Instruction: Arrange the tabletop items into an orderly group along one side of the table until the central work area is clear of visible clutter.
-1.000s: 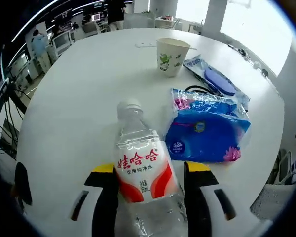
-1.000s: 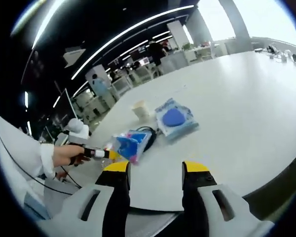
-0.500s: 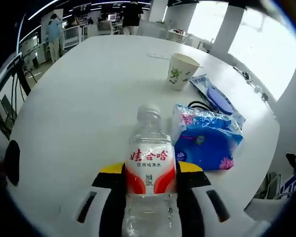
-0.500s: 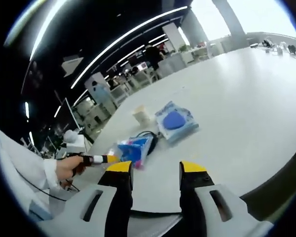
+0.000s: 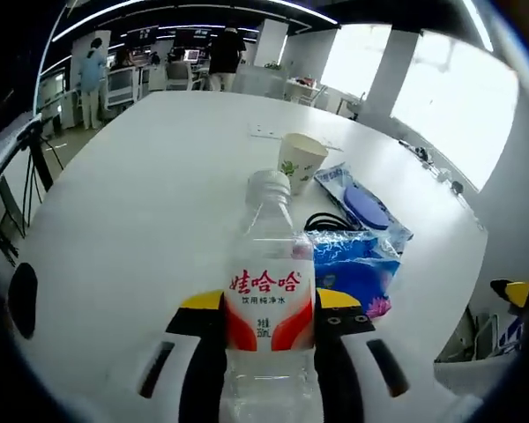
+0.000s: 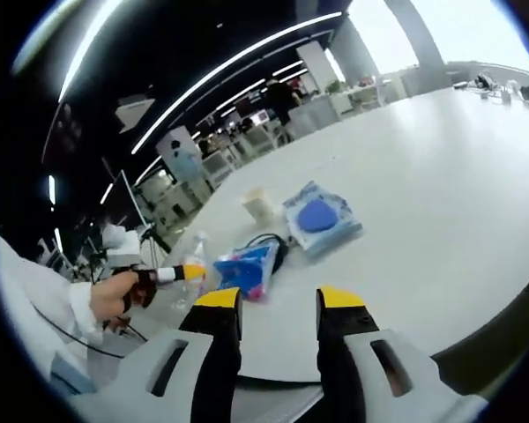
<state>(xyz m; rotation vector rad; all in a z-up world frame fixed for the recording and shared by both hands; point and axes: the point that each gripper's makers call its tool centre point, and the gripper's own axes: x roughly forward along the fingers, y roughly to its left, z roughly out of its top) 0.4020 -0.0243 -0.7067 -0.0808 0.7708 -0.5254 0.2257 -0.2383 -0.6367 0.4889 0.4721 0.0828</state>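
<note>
Left gripper (image 5: 266, 322) clamped on clear plastic water bottle with red-and-white label (image 5: 268, 300), upright above white round table (image 5: 150, 185). Right gripper (image 6: 278, 308) apart, empty. Best kept vertical (cap up), set beside blue tissue pack (image 5: 357, 269).

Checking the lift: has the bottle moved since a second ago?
Yes. The bottle, shut in the left gripper, has tipped from lying to upright beside the blue pack.
</note>
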